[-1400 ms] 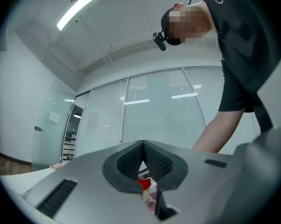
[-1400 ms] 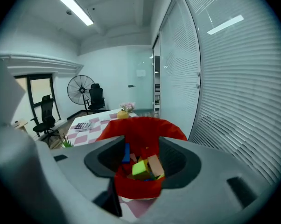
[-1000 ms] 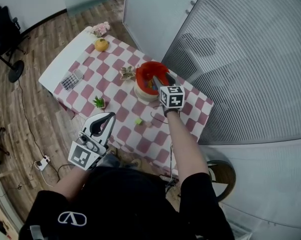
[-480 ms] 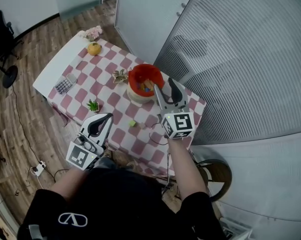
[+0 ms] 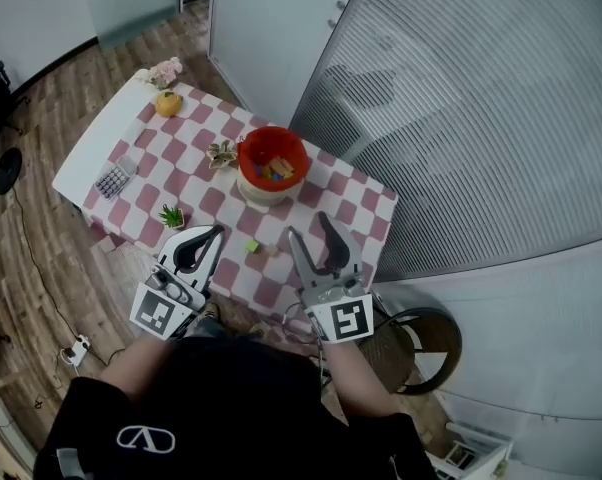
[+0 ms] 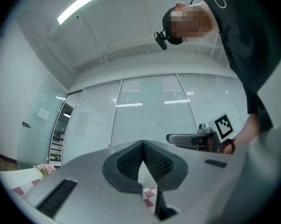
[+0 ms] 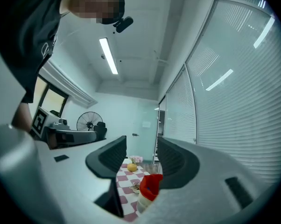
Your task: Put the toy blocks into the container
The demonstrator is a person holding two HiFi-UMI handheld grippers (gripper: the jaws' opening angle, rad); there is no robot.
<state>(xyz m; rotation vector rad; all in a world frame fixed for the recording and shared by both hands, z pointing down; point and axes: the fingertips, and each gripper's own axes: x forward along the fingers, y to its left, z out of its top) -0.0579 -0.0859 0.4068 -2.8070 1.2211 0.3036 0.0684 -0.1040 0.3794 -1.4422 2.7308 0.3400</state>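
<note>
Blocks (image 5: 274, 171) in container (image 5: 243, 161) on table (image 5: 196, 133); loose block (image 5: 251, 247) before it.

The blocks (image 5: 274, 171) in the container (image 5: 261, 194) are too small to count or tell by shape. The grey item (image 5: 113, 179) at the table's (image 5: 141, 183) left edge is too small to identify. The table's near edge is partly hidden behind the left gripper (image 5: 213, 232) and right gripper (image 5: 310, 227). In the right gripper view, the container's (image 7: 151, 186) base is hidden behind a jaw. In the left gripper view, the table (image 6: 150, 196) shows only as slivers.
</note>
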